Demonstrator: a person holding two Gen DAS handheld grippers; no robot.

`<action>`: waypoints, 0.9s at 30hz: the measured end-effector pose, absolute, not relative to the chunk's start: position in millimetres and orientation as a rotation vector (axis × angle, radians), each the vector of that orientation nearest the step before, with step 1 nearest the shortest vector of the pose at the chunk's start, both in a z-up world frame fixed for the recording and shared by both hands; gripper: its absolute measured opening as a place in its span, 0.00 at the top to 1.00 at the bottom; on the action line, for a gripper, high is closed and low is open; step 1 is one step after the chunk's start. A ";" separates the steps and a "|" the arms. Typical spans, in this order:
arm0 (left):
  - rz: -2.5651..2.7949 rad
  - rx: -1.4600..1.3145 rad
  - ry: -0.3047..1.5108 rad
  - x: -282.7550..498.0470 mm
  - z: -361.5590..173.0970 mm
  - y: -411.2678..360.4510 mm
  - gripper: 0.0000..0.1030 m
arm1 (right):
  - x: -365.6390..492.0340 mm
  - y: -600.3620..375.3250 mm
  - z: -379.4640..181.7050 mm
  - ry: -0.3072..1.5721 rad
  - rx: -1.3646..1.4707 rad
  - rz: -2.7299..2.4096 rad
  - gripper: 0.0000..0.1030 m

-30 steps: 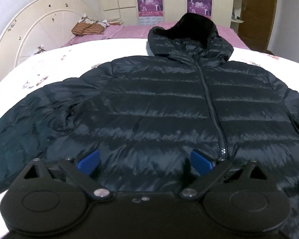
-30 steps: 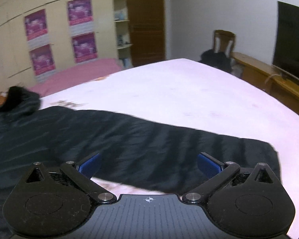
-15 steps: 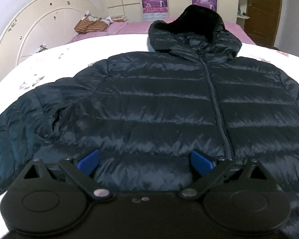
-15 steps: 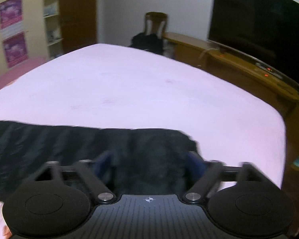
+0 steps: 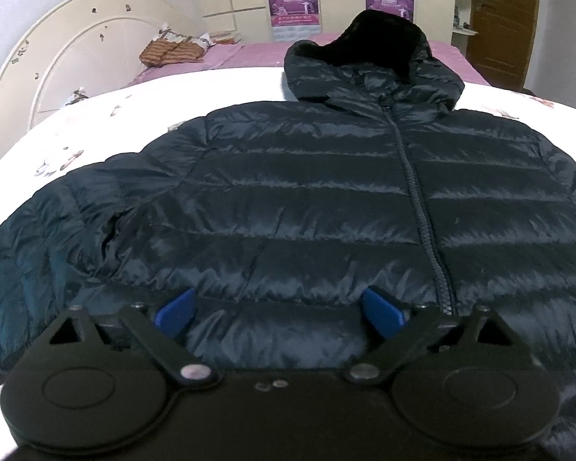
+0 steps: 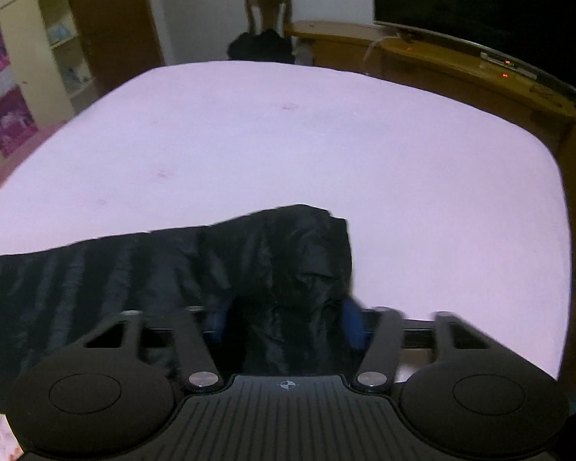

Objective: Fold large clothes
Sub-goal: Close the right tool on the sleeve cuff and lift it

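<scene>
Left gripper (image 5: 278, 313): I hold it spread, closing slightly, over jacket (image 5: 307, 199) hem.
Right gripper (image 6: 288, 320): just closed, pinching sleeve (image 6: 288, 269) cuff at six o'clock.

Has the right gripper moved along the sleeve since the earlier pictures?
Yes. The right gripper went rightward to the dark quilted sleeve's cuff, toward the wooden TV bench; its fingers have just been closing on it.

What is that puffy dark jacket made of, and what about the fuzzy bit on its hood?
The jacket looks like thin, slick synthetic cloth, maybe nylon: it is glossy and stitched into padded stripes. What fills it cannot be seen. The hood trim looks like soft matte pile, perhaps fake fur, because it shows no shine.
</scene>
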State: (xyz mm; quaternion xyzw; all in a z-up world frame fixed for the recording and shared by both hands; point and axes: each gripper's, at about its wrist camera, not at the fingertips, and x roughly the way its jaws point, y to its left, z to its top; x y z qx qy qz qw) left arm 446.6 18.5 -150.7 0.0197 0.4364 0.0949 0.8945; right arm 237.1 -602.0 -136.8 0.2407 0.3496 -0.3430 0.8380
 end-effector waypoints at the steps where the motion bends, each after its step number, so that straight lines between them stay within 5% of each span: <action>1: 0.191 0.040 0.905 445.7 -149.9 18.7 0.14 | 237.6 -598.4 -132.4 0.734 0.508 -0.718 0.79; 15: 0.174 0.033 0.855 424.4 -120.5 38.5 0.17 | 335.8 -465.8 -44.0 0.582 0.329 -0.296 0.85; 27: 0.160 -0.034 0.846 419.7 -112.9 99.5 0.17 | 460.3 -255.7 -47.7 0.624 0.257 0.099 0.85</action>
